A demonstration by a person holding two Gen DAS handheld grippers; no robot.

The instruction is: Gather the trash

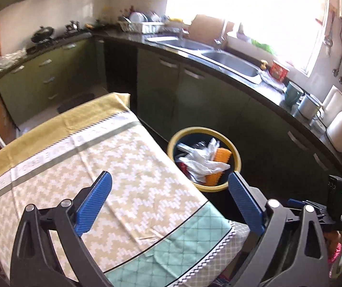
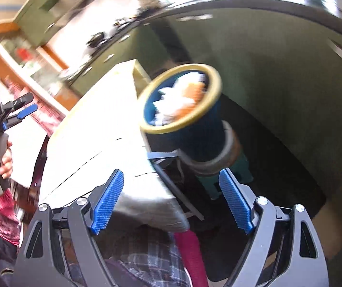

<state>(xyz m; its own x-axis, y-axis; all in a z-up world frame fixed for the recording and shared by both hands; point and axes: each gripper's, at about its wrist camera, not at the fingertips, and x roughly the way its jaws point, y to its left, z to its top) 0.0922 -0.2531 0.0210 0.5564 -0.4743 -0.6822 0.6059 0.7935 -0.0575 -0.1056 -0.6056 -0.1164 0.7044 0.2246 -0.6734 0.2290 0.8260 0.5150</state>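
A dark bin with a yellow rim [image 1: 236, 153] stands on the floor beside the table's right edge. White crumpled plastic [image 1: 203, 160] and an orange ridged piece [image 1: 221, 156] lie inside it. My left gripper [image 1: 169, 192] is open and empty above the table's near right part. My right gripper [image 2: 172, 189] is open and empty above the table corner; its view is blurred. The bin [image 2: 209, 131] shows there too, with white and orange trash [image 2: 178, 100] in it. The left gripper [image 2: 15, 112] shows at the left of the right wrist view, held in a hand.
The table carries a beige zigzag cloth [image 1: 113, 167] with a mint border [image 1: 183, 248]. Green cabinets [image 1: 195, 95] with a dark counter and steel sink [image 1: 233, 62] run behind the bin. Mugs and white jugs [image 1: 338, 117] stand on the counter at right. A green stool [image 2: 240, 169] stands under the bin.
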